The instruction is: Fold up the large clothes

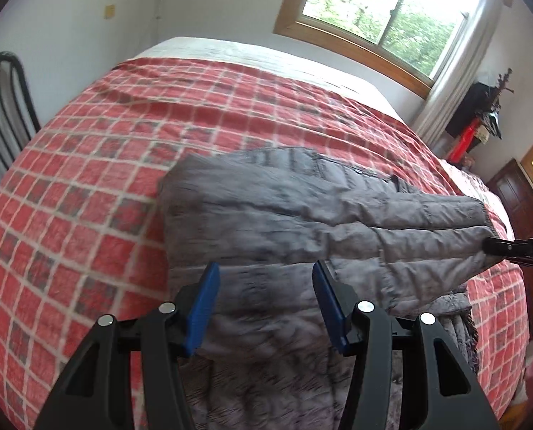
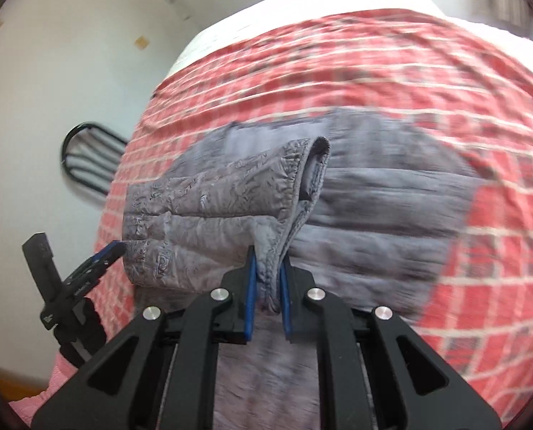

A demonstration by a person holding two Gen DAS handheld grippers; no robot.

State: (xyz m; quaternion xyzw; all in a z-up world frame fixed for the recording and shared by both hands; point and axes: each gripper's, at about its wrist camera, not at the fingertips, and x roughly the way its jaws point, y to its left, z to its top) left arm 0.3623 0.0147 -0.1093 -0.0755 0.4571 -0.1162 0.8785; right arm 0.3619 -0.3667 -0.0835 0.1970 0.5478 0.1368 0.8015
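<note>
A grey quilted puffer jacket [image 1: 302, 215] lies on the bed with the red checked cover [image 1: 87, 197]. One sleeve [image 1: 409, 243] is stretched across the body to the right. My left gripper [image 1: 266, 283] is open, its blue pads apart just above the jacket's near part. My right gripper [image 2: 266, 272] is shut on the sleeve's cuff [image 2: 270, 251] and holds the sleeve [image 2: 212, 197] lifted over the jacket body [image 2: 392, 197]. The right gripper's tip shows in the left wrist view [image 1: 495, 245]. The left gripper shows at the left in the right wrist view [image 2: 101, 254].
A black metal chair [image 1: 1, 107] stands left of the bed. A window [image 1: 381, 3] with a white curtain [image 1: 460, 64] is behind the bed. Dark wooden furniture [image 1: 510, 186] and a red object [image 1: 461, 141] stand at the right. White sheet [image 1: 230, 48] covers the far end.
</note>
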